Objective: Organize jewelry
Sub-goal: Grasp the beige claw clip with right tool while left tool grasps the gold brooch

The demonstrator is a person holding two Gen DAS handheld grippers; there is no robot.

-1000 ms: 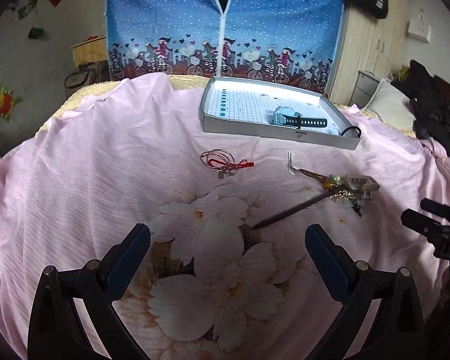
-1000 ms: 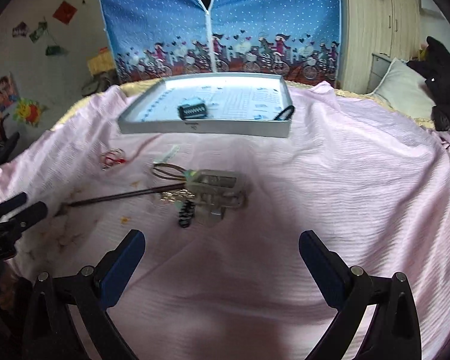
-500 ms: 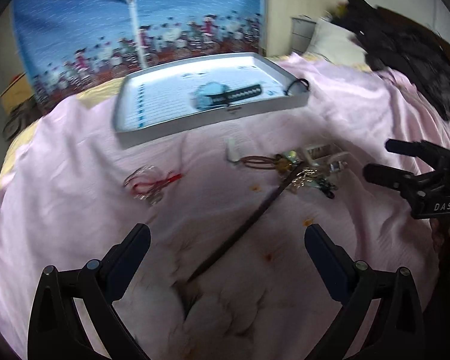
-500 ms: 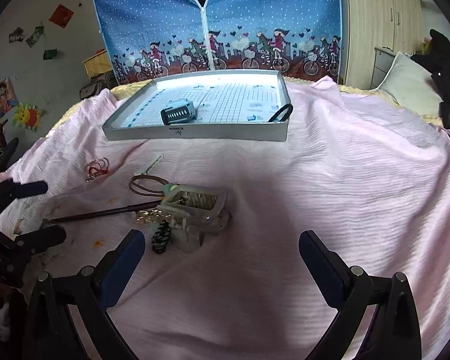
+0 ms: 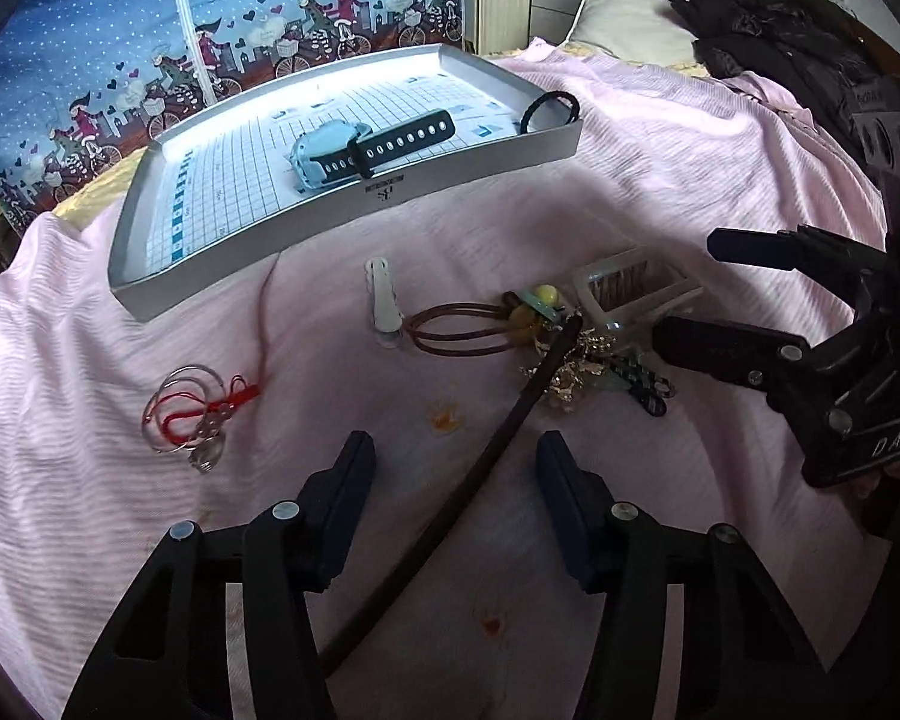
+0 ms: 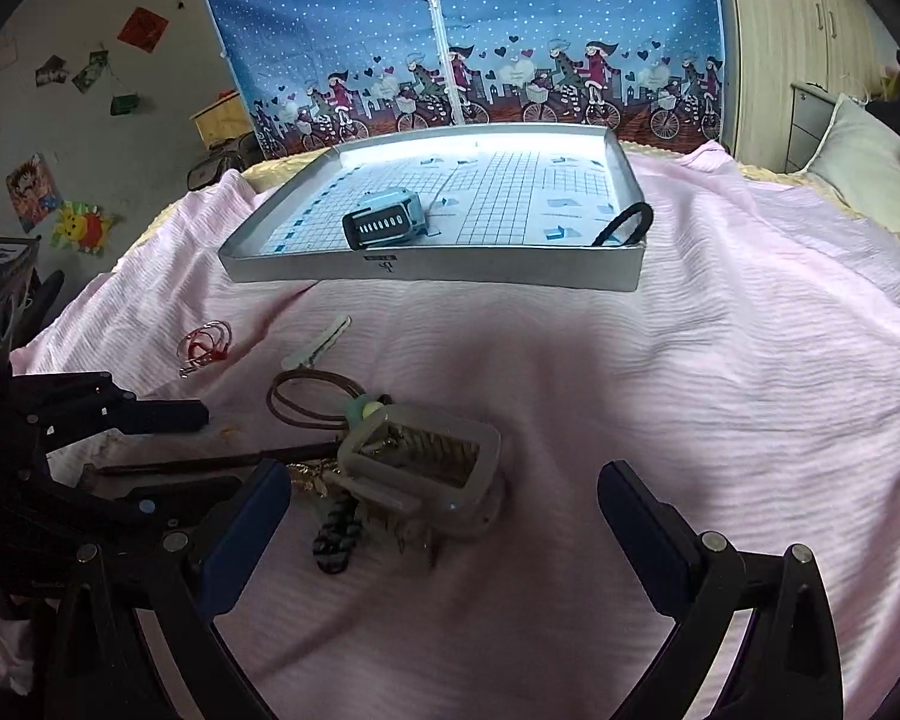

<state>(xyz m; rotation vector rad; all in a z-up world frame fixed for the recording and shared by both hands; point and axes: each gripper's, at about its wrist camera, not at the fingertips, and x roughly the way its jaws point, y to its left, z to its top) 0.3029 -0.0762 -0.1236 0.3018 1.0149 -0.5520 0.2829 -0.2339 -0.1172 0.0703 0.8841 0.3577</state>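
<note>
Brown stick (image 5: pixel 480 468) lies between left gripper's (image 5: pixel 456 468) open fingers; right gripper (image 6: pixel 444 492) open.

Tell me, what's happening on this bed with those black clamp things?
A person holds two grippers, sorting accessories into the grey tray. A watch and a black hair tie are in it. The left gripper straddles a dark stick; the right gripper, open, hovers over a clear hair claw.
</note>
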